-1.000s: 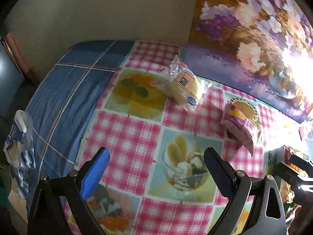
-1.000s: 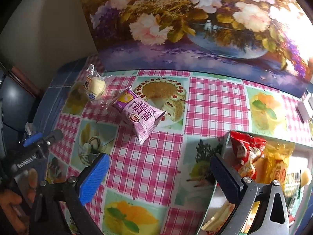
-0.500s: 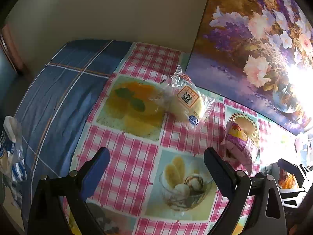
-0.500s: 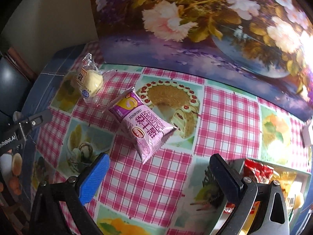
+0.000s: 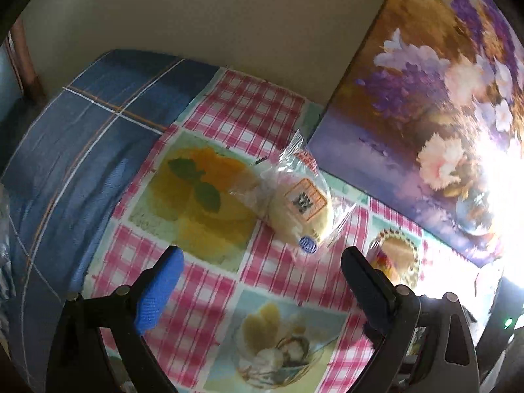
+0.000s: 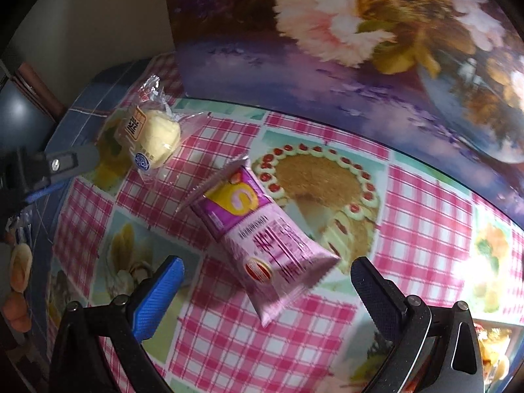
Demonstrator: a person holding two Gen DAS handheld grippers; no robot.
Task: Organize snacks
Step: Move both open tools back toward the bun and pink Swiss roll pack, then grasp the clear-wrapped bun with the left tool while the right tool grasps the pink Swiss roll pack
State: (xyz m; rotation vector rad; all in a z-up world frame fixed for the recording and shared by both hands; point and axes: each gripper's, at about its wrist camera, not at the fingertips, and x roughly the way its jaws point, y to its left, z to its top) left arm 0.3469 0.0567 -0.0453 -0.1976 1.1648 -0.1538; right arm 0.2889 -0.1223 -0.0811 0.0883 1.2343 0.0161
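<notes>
Your right gripper (image 6: 267, 286) has its fingers spread wide and empty, the purple snack packet (image 6: 262, 239) lying on the checked tablecloth (image 6: 422, 203) just beyond them. Your left gripper (image 5: 260, 267) is likewise spread apart, holding nothing; the clear-wrapped yellow bun (image 5: 299, 209) lies slightly farther, near the flower painting (image 5: 425, 114).

I see a plain beige wall (image 5: 203, 16), floral painting (image 6: 344, 49) leaning behind the table (image 5: 209, 298), pink checked cloth, blue plaid fabric (image 5: 72, 150) at its left, harsh glare (image 5: 504, 196) to the right
</notes>
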